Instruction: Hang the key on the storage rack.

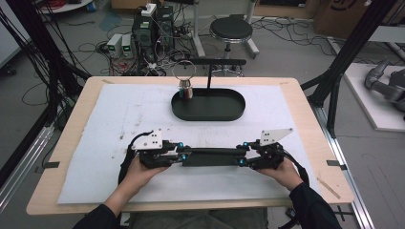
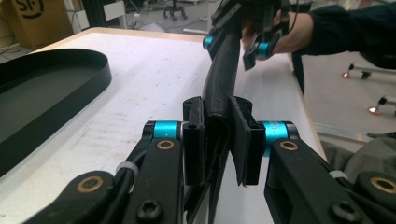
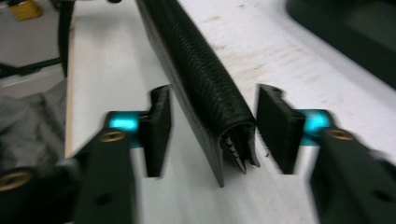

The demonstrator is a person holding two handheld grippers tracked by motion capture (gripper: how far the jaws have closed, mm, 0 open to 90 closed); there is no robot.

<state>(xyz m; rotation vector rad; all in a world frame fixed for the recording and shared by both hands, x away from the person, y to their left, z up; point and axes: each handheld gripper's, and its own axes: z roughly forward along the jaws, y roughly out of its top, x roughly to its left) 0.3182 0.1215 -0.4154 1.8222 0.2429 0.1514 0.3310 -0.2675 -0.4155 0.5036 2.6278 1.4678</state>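
A long black textured case (image 1: pixel 210 156) lies lengthwise near the table's front, spanning between my two grippers. My left gripper (image 1: pixel 184 156) is shut on its left end; in the left gripper view the pads (image 2: pixel 192 135) press both sides of the case (image 2: pixel 222 79). My right gripper (image 1: pixel 242 155) is open around the other end. In the right gripper view the case (image 3: pixel 196 70) sits between the jaws of that gripper (image 3: pixel 217 123) with a gap on each side. The left gripper view also shows the right gripper (image 2: pixel 236 44) at the case's far end.
A black oval tray (image 1: pixel 215 107) stands at the back middle of the white mat (image 1: pixel 119 114), with a post and crossbar (image 1: pixel 208 74) carrying a metal ring (image 1: pixel 185 71). The tray's wall (image 2: pixel 70 88) lies left of the left gripper. The table edge (image 1: pixel 329 157) is near the right hand.
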